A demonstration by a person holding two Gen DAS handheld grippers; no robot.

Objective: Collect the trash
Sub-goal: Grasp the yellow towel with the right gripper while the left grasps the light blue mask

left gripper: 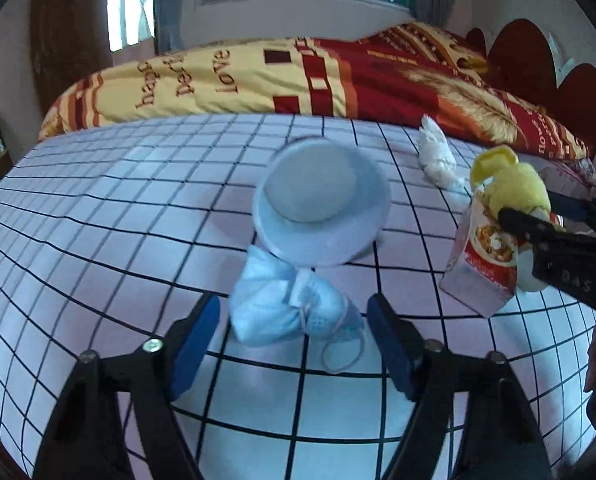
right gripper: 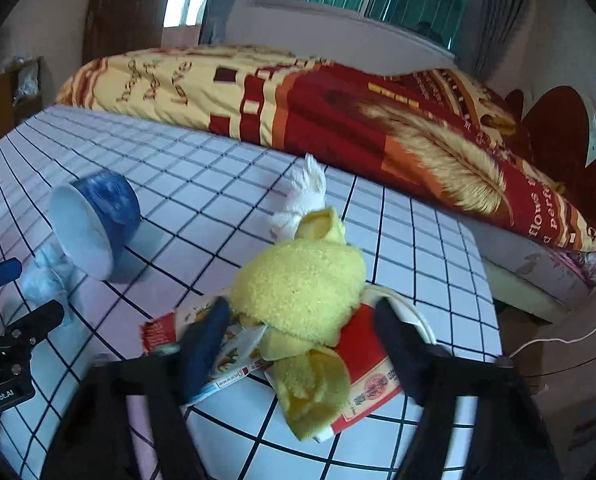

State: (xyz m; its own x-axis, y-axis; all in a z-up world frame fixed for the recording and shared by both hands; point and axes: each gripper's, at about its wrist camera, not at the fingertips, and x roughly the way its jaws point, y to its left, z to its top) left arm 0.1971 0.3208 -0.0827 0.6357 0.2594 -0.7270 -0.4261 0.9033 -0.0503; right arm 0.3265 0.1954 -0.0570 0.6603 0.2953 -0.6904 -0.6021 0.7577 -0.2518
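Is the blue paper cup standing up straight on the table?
No, the blue paper cup lies tipped on its side on the checkered table, its white inside facing the camera.

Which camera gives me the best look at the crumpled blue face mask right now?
The left wrist view. The face mask lies centred between the left gripper's open fingers, ear loop visible, just below the tipped cup. The right wrist view shows only part of it at the left edge, behind the cup.
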